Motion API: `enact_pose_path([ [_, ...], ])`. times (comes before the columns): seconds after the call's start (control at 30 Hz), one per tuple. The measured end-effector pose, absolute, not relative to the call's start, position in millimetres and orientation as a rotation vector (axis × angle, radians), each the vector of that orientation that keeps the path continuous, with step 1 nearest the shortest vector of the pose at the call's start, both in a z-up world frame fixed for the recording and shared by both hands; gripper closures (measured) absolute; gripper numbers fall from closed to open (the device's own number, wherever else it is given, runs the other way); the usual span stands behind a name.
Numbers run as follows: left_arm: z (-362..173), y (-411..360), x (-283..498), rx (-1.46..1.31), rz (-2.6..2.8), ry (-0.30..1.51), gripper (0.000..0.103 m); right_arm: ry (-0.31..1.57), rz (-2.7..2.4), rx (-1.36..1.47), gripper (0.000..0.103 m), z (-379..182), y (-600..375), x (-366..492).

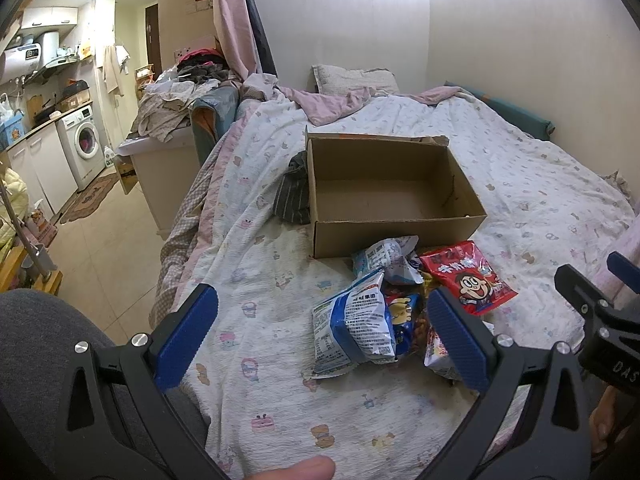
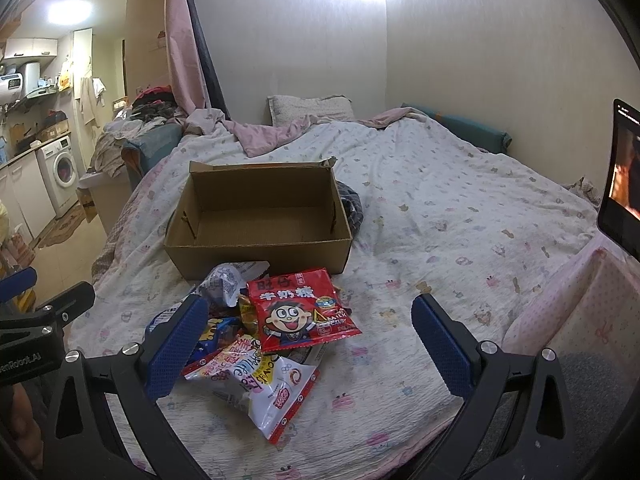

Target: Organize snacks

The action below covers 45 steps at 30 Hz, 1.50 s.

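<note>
Rumpled quilt (image 2: 440,200), pillow (image 2: 310,109) — perhaps a tablet (image 2: 624,176) at right.

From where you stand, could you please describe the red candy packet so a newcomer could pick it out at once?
Start at the open cardboard box on the bed's patterned quilt; a pile of snack bags lies just in front of it. The red candy packet rests on top of that pile, on its box side. It alone is solid red with a wide-eyed cartoon boy's face; its neighbours are blue-and-white or white.

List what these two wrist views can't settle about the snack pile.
- Pack count: packets overlap under the red candy bag; the left gripper finger covers one in the left view.
- Dark cloth: mostly hidden behind the cardboard box, both views.
- Blue-and-white packet print: too small.
</note>
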<state>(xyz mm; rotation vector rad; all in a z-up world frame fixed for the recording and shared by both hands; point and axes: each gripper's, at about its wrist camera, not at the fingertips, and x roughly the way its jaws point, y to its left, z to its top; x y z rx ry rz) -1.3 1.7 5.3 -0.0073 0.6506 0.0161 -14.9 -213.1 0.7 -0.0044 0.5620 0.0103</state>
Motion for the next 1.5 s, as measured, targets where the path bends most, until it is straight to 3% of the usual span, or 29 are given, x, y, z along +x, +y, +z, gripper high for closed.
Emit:
enact_pose_path([
  [1.5, 4.9, 1.1, -1.6, -0.011, 0.016, 0.65, 0.0, 0.567, 0.021, -0.003, 0.0, 1.5, -207.9, -18.1],
])
